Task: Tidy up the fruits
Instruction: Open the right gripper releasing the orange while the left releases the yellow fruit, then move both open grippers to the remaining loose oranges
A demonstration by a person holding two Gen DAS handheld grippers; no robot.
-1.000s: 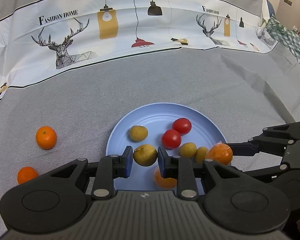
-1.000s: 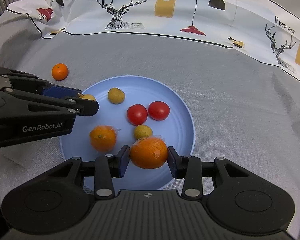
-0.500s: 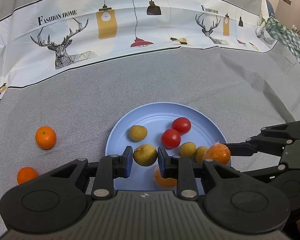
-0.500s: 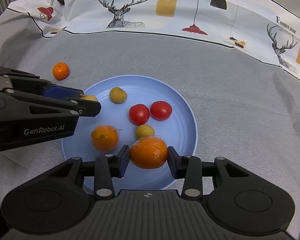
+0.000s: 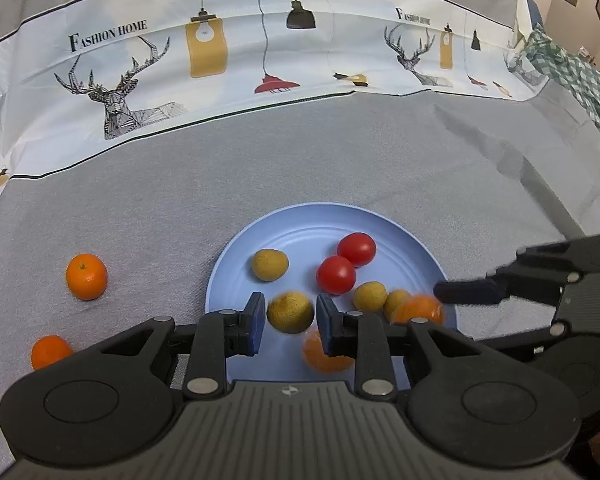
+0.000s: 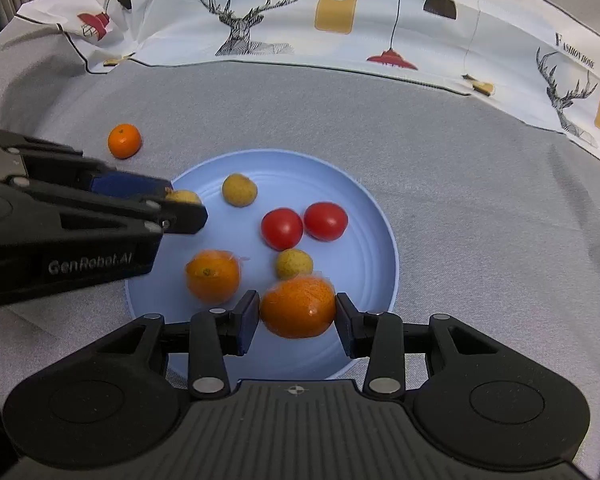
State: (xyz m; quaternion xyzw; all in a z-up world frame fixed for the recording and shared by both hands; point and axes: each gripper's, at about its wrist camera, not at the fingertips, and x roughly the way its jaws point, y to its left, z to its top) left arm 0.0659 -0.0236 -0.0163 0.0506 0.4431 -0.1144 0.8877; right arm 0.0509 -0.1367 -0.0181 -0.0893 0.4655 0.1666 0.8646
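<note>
fruit crowds the plate [image 6: 384, 240]; grey cloth [image 6: 480, 208] around lies open.

Grey tablecloth [image 5: 300, 168] below a white printed backdrop [image 6: 380, 12] with deer heads, hanging lamps and "Fashion Home" lettering; green checked cloth [image 5: 580, 80] far right.

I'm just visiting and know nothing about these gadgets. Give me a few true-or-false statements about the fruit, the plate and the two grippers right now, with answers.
1. Two red tomatoes lie on the blue plate. True.
2. The right gripper frames a banana. False: a wrapped orange sits between its fingers.
3. Every orange is on the plate. False: two small oranges lie on the grey cloth.
4. The left gripper frames a yellow-brown fruit. True.
</note>
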